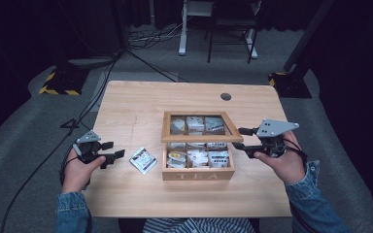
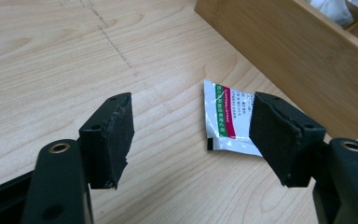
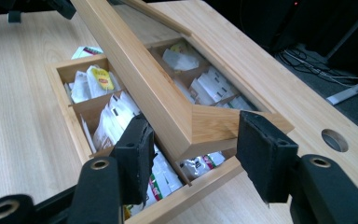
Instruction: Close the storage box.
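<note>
Right tongs grip lid corner (left tongs empty).

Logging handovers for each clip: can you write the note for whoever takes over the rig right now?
Left gripper: open, empty, low over the table, aimed at the loose tea packet lying left of the tea box.
Right gripper: jaws around the raised lid's corner; contact not clear.
Done: lid lifted, compartments with tea bags exposed.
Left: grasp the packet, probably place it in the box, lower the lid.

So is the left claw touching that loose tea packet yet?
Apart. In the left gripper view the left claw stands open, and bare table shows between its pads and the tea packet lying flat beyond them, beside the tea box.
</note>
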Tool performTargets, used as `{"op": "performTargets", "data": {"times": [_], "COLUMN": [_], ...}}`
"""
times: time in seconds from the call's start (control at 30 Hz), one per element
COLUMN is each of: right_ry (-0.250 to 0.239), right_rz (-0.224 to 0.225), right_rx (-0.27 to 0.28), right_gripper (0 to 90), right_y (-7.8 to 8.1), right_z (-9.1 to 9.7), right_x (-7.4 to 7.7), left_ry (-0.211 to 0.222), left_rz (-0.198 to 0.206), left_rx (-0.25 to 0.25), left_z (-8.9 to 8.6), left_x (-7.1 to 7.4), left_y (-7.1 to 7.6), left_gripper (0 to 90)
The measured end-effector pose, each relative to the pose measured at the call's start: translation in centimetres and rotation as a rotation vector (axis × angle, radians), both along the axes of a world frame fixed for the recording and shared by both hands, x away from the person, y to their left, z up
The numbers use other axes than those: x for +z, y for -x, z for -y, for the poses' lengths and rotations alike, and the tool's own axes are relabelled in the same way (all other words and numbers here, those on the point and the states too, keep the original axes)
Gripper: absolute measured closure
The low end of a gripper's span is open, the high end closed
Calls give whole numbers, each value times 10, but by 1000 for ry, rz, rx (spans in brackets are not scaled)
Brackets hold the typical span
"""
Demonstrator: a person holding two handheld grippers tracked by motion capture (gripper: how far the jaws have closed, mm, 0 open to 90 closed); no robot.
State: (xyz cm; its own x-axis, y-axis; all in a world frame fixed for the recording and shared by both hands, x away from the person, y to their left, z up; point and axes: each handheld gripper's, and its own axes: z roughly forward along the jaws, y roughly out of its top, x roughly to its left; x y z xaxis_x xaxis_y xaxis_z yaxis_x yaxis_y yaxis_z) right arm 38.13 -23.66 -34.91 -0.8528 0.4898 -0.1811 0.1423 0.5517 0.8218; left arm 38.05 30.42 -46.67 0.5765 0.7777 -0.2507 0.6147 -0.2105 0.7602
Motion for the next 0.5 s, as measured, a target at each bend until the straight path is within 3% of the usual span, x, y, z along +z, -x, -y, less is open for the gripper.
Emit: {"op": "performTargets", "data": {"times": [0.2,0.33,0.5], "right_ry": [15,56,102], "right_rz": [-9,-31,-25], "right_rx": [11,25,36], "right_gripper": [460,434,420], "right_y": [2,2,3], "right_z": [0,-2,-6], "right_x": [-6,-8,-10], "left_ry": [3,3,-18], "left_rz": [-20,-28,-38], "left_rx": [10,19,18], "left_z": [-2,-3,-1], "left_x": [-6,-9,-10], "left_y": [1,1,0], "left_gripper": [315,315,316]}}
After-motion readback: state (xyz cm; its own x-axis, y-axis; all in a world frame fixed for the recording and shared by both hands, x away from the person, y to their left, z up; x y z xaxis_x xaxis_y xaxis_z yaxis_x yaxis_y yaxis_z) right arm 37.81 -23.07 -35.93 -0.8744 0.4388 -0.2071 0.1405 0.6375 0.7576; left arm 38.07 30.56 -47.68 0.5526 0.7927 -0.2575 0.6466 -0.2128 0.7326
